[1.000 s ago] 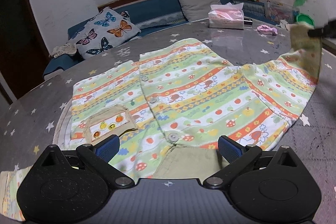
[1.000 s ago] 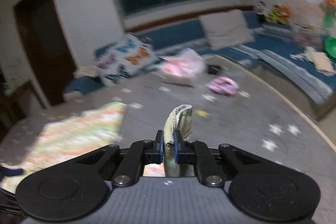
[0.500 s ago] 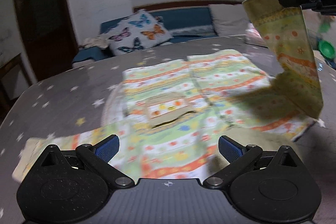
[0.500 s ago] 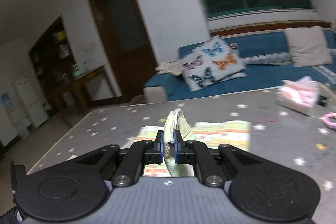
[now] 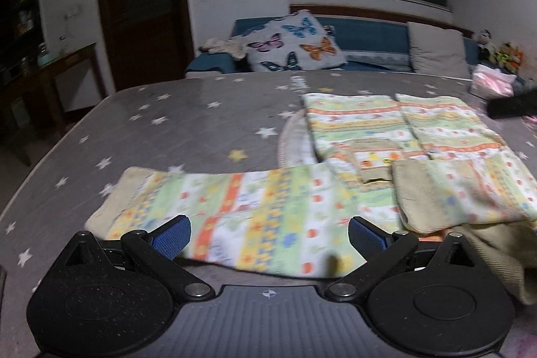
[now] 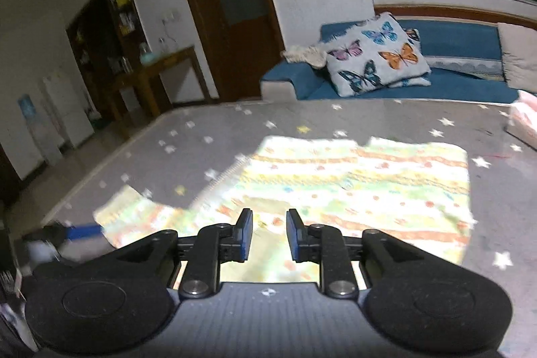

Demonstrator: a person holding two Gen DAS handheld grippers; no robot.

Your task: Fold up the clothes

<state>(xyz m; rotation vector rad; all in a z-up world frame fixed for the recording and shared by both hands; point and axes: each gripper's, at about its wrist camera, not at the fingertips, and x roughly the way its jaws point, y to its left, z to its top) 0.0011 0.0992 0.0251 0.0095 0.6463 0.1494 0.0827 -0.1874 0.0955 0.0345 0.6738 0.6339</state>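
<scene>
A child's striped green-and-orange shirt (image 5: 386, 119) lies flat on the grey star-print table (image 5: 188, 130), pocket (image 5: 376, 160) facing up. Its left sleeve (image 5: 235, 210) stretches out sideways just past my left gripper (image 5: 268, 237), which is open wide with the sleeve's near edge between its fingers, untouched. The other sleeve (image 5: 463, 190) lies folded across the shirt front. Above the shirt (image 6: 362, 176), my right gripper (image 6: 266, 237) has its jaws opening with nothing between them. A blurred blue fingertip (image 6: 80, 232) of the left gripper shows at the right wrist view's lower left.
A pink tissue pack (image 5: 493, 83) sits at the table's far right. Behind the table runs a blue sofa (image 6: 463, 89) with a butterfly pillow (image 5: 295, 46) and a grey cushion (image 5: 436, 52). A wooden side table (image 6: 161, 66) and a door stand to the left.
My right gripper carried the sleeve leftward over the shirt, then opened and let it drop onto the front. My left gripper slid left along the shirt's near edge to the outstretched sleeve.
</scene>
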